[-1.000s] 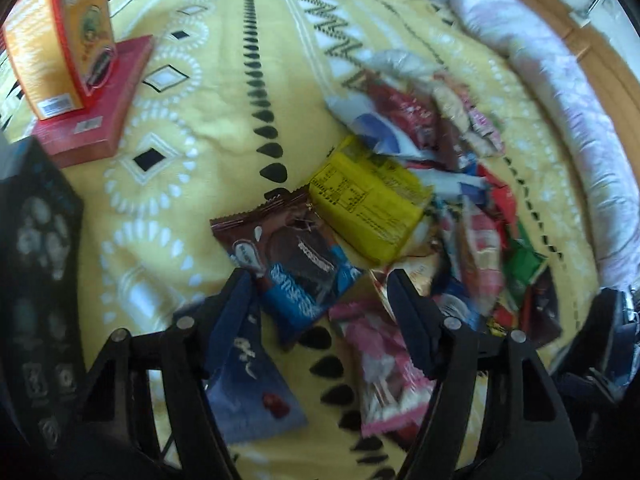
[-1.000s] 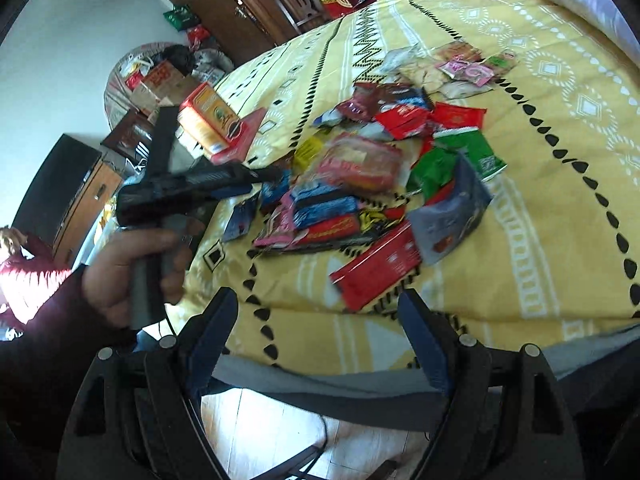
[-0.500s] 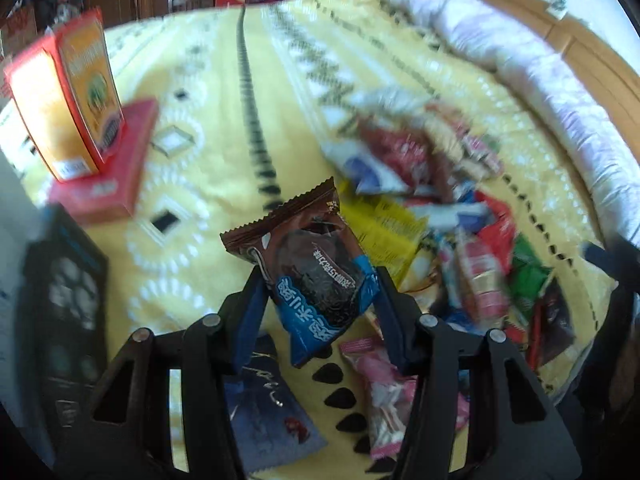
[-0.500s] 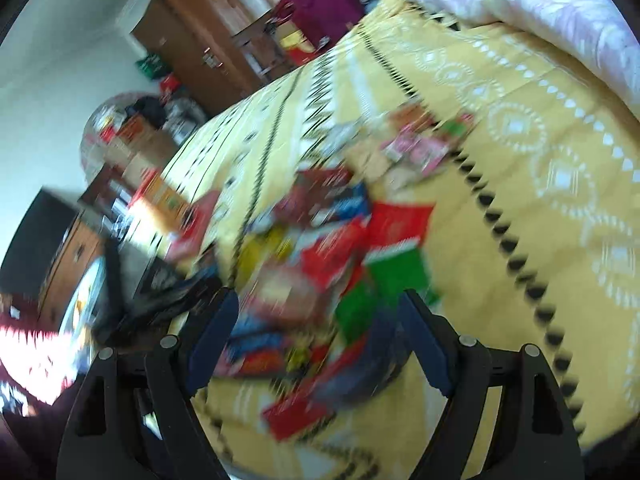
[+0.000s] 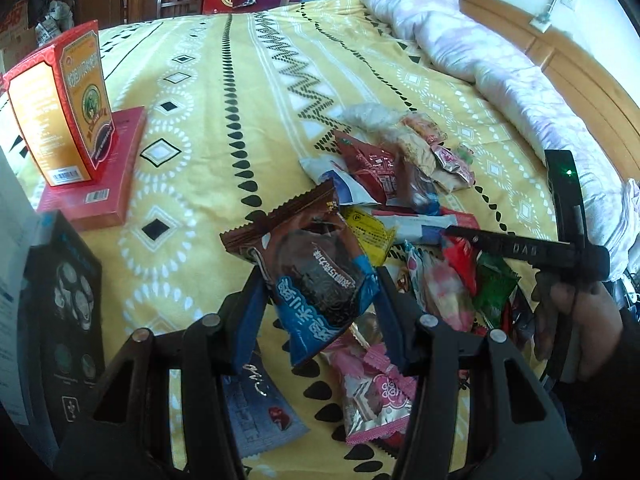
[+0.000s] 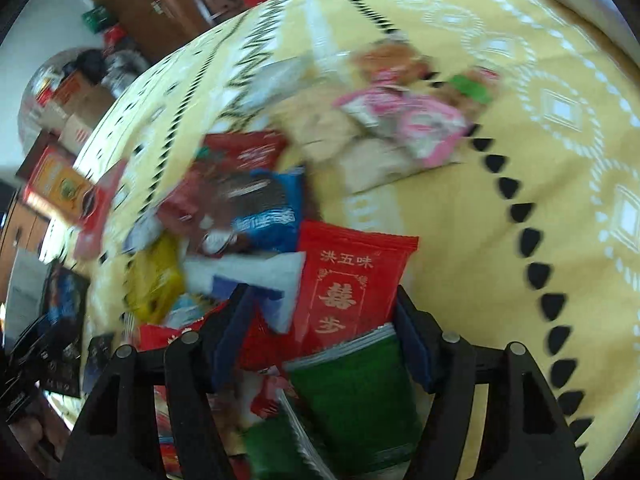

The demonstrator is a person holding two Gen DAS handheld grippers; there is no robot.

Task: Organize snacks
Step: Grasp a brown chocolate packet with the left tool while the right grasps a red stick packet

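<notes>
My left gripper point(image 5: 320, 300) is shut on a brown and blue snack packet point(image 5: 316, 272) and holds it above the yellow bedspread point(image 5: 208, 120). A heap of mixed snack packets point(image 5: 400, 184) lies to the right of it. My right gripper point(image 6: 320, 320) is open and low over the same heap, with a red packet point(image 6: 348, 292) and a green packet point(image 6: 356, 392) between its fingers. It also shows in the left wrist view point(image 5: 520, 248), held by a hand at the right.
An orange box point(image 5: 60, 108) stands on a flat red box point(image 5: 96, 176) at the far left. A black box point(image 5: 60, 320) lies at the near left edge. A rolled pale quilt point(image 5: 480, 48) lies along the wooden bed frame point(image 5: 560, 64) at the right.
My left gripper closed on the brown and blue packet and lifted it off the bed. My right gripper swung in from the bed's edge down over the heap.
</notes>
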